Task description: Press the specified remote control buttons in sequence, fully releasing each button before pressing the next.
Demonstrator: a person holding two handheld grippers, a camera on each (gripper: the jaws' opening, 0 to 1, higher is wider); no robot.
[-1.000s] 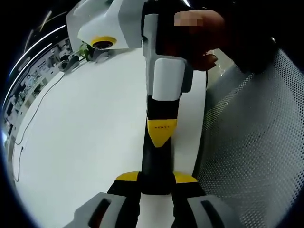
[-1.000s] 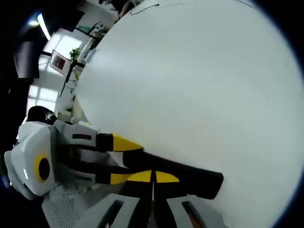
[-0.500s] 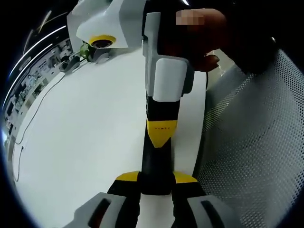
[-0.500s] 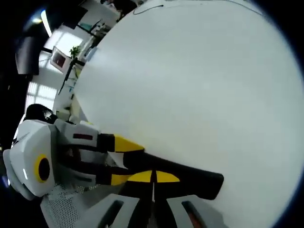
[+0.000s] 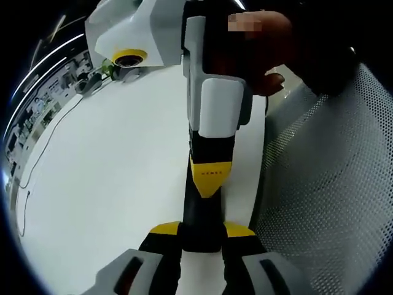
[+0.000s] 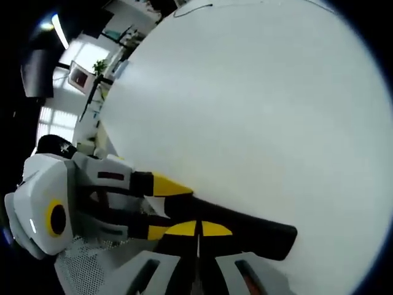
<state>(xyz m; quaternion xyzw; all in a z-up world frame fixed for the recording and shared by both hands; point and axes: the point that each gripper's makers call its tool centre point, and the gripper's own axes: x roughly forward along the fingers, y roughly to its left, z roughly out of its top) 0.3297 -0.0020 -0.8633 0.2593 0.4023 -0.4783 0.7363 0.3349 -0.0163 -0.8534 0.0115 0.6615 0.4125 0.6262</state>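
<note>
The left tool [image 5: 201, 228] grips one end of the remote [image 5: 201, 215]; the clenched right tool [image 6: 197, 228] presses its top, crosswise.

You can't read any button on the remote [image 5: 201, 224]: in the left gripper view the right gripper [image 5: 207, 175] lies along its top and hides most of it, so whether that tip touches a key can't be told. In the right gripper view the remote [image 6: 245, 233] shows as a plain black bar whose near end is covered by the closed yellow tips, and the left gripper [image 6: 159, 206] hides its other end. The shelves [image 5: 37, 104] past the table [image 5: 110, 178] are too small and blurred to make out, and the mesh panel [image 5: 331, 184] is cut off at the picture's edge.
</note>
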